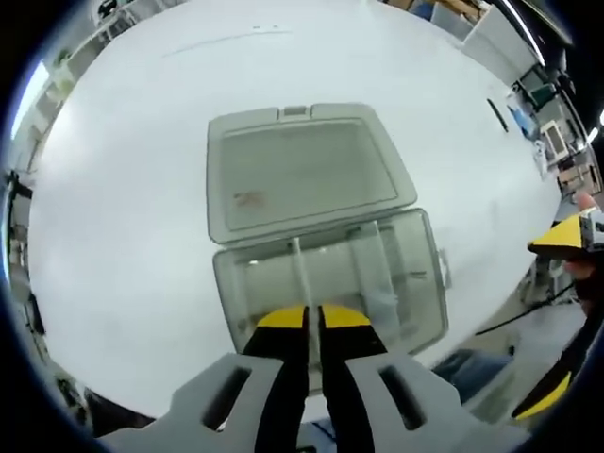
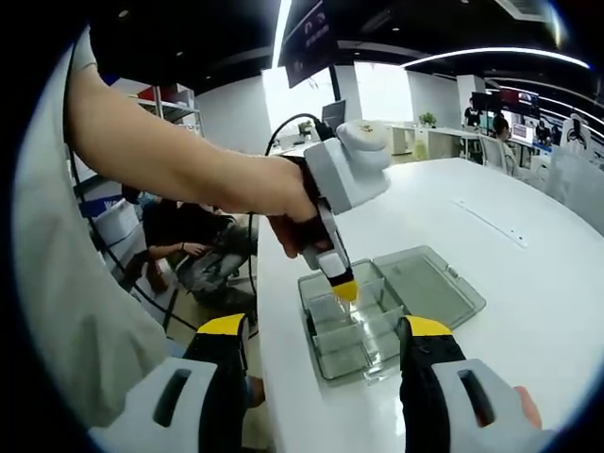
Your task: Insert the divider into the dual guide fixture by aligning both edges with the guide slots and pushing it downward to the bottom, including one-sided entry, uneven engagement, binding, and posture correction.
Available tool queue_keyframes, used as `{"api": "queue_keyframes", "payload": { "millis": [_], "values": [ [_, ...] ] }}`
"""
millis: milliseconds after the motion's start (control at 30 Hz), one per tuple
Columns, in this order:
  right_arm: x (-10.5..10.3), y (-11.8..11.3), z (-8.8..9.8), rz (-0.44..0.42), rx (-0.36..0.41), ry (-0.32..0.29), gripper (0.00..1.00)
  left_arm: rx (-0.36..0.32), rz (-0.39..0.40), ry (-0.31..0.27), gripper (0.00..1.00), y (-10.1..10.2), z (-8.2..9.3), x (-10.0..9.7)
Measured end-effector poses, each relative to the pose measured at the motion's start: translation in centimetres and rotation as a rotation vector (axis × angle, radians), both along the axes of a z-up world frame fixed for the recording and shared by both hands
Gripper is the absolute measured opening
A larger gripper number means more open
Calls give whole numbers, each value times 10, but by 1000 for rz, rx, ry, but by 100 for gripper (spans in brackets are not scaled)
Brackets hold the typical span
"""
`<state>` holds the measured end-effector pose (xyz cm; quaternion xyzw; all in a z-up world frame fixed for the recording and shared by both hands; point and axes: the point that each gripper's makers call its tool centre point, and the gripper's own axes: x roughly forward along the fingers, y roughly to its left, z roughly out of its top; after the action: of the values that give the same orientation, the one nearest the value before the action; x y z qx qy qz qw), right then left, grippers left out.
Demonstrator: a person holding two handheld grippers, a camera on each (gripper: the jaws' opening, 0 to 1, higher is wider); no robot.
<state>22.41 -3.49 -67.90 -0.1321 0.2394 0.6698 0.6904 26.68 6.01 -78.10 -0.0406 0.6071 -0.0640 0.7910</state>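
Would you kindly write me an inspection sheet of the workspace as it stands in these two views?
Surface: white table, bare around the work.
Job's things: clear compartment box near the table's edge, hinged lid lying open flat; thin clear divider upright inside.
Clutter: nothing seen.
Grippers: left gripper shut on the divider; right gripper open, held back from the box.
Cables: black cable behind the left gripper.
Surroundings: office with desks; seated person beside the table.

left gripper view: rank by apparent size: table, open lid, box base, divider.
1. White table.
2-3. Open lid and box base: look alike, and the left hand-held gripper covers part of the base, so unranked.
4. Clear divider, a thin strip.
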Motion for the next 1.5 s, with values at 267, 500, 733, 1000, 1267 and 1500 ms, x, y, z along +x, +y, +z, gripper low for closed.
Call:
{"api": "queue_keyframes", "payload": {
  "millis": [267,500,733,1000,1267,1500],
  "values": [
    [4,-1,-3,-20,-17,-6,63,12,-7,-1,0,2,-2,1],
    [8,-3,-5,-38,-32,-11,65,19,-14,-2,0,2,-2,0],
    [11,-6,-9,-55,-47,-18,67,23,-9,0,0,1,-1,-1],
    [12,-8,-12,-75,-53,-12,68,26,-11,-4,0,1,-1,-2],
    [12,-11,-12,-91,-57,-10,69,36,-10,12,0,1,-2,-1],
    [12,-15,-13,-105,-59,-4,70,40,-3,14,0,1,-2,-2]
  ]
}}
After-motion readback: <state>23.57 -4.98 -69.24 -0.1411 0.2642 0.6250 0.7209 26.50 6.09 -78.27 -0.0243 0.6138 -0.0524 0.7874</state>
